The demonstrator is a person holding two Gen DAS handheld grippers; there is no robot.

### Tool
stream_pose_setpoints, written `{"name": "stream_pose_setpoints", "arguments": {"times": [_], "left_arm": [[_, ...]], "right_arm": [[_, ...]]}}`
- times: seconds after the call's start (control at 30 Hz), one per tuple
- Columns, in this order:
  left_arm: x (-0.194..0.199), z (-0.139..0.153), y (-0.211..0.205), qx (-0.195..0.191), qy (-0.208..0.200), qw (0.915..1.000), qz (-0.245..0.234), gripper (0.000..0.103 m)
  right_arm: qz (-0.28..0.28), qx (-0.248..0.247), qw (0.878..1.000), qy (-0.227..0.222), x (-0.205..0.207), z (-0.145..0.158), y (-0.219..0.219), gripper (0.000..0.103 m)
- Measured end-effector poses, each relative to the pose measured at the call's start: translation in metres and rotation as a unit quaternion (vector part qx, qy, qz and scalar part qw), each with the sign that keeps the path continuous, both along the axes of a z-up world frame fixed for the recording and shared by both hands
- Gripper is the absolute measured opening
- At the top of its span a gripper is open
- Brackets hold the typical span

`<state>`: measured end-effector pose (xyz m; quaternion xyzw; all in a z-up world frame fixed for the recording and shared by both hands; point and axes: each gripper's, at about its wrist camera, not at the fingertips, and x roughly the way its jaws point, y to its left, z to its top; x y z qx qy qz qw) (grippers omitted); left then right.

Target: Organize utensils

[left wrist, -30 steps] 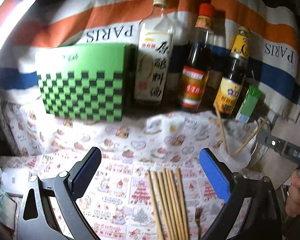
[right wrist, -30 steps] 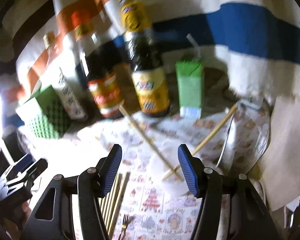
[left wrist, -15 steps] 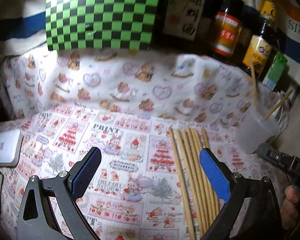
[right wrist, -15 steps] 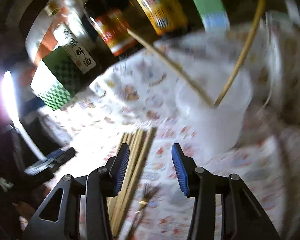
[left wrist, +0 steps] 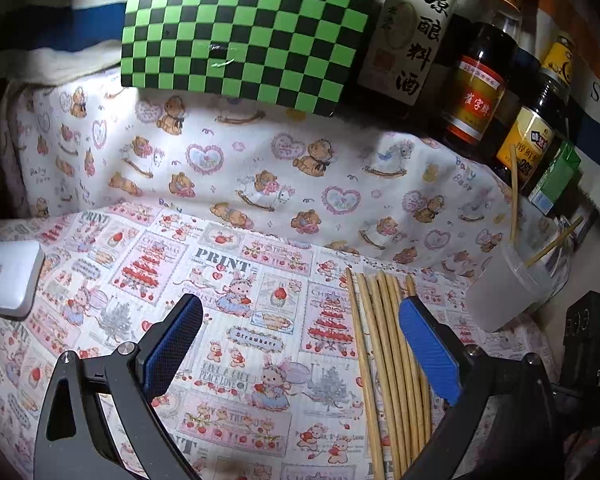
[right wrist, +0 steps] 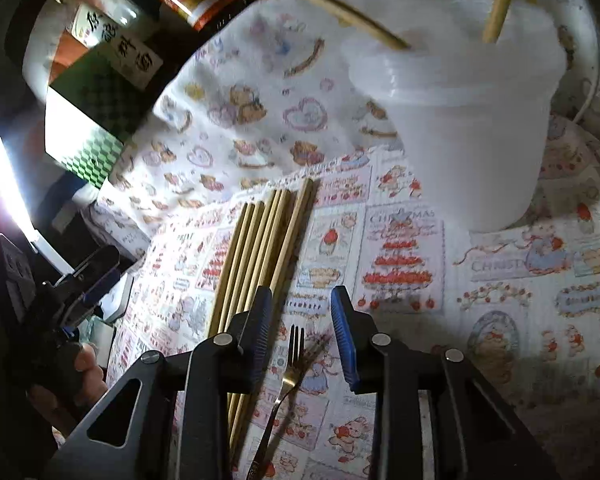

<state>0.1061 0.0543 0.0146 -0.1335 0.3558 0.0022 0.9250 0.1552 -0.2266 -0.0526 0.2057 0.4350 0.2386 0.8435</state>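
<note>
Printed cloth (left wrist: 260, 280) with cakes, rabbits and bears covers the table, and a striped cloth hangs behind it. Using the white plastic cup (right wrist: 472, 120) as the landmark: the right gripper (right wrist: 302, 336) points steeply down at the cloth in front of the cup, its blue pads apart and its jaws just having been closing, with a small fork (right wrist: 288, 364) lying between them, untouched. A row of chopsticks (right wrist: 260, 248) lies just left of the fork, partly under the left pad, close enough to crowd the grab. Two more chopsticks stand tilted inside the cup.

From the left wrist view, the left gripper (left wrist: 300, 344) hangs tilted down with jaws wide and nothing between them, left of the cup (left wrist: 504, 288); its right finger overlaps the chopsticks (left wrist: 384, 352). Behind the cup stand three bottles (left wrist: 476, 92), a small green carton (left wrist: 556, 176) and a green checkered box (left wrist: 244, 36). A white block (left wrist: 8, 276) rests far left of it.
</note>
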Motion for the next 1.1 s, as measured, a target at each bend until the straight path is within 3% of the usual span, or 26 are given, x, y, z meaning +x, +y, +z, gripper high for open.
{"name": "stream_pose_setpoints", "arguments": {"times": [0.1, 0.3, 0.53, 0.6, 0.7, 0.83, 0.9, 1.1], "left_arm": [[0.000, 0.001, -0.004, 0.005, -0.002, 0.9999, -0.012, 0.098], [0.005, -0.009, 0.000, -0.030, 0.026, 0.9991, -0.015, 0.098], [0.004, -0.009, 0.003, -0.025, 0.024, 0.9994, -0.008, 0.098], [0.004, -0.010, 0.001, -0.011, 0.026, 0.9996, -0.007, 0.098], [0.006, -0.011, -0.002, 0.002, 0.030, 0.9995, -0.008, 0.098], [0.010, -0.016, -0.008, 0.025, 0.051, 0.9983, -0.011, 0.098], [0.015, -0.021, -0.017, 0.042, 0.074, 0.9955, -0.041, 0.098], [0.019, -0.041, -0.053, 0.093, 0.136, 0.9803, -0.109, 0.066]], "right_arm": [[0.011, 0.002, 1.000, 0.012, 0.002, -0.006, 0.005, 0.026], [0.029, 0.004, 0.999, 0.022, 0.002, -0.011, 0.011, 0.016], [0.029, -0.004, 0.999, 0.022, 0.000, -0.008, 0.012, 0.004], [0.014, -0.027, 1.000, 0.005, -0.004, -0.001, 0.011, 0.003], [-0.015, -0.101, 0.994, -0.025, -0.010, 0.008, 0.013, 0.003], [-0.017, -0.138, 0.990, -0.018, -0.011, 0.011, 0.017, 0.003], [-0.018, -0.163, 0.986, -0.013, -0.012, 0.010, 0.019, 0.003], [0.001, -0.214, 0.977, -0.006, -0.019, 0.011, 0.029, 0.003]]}}
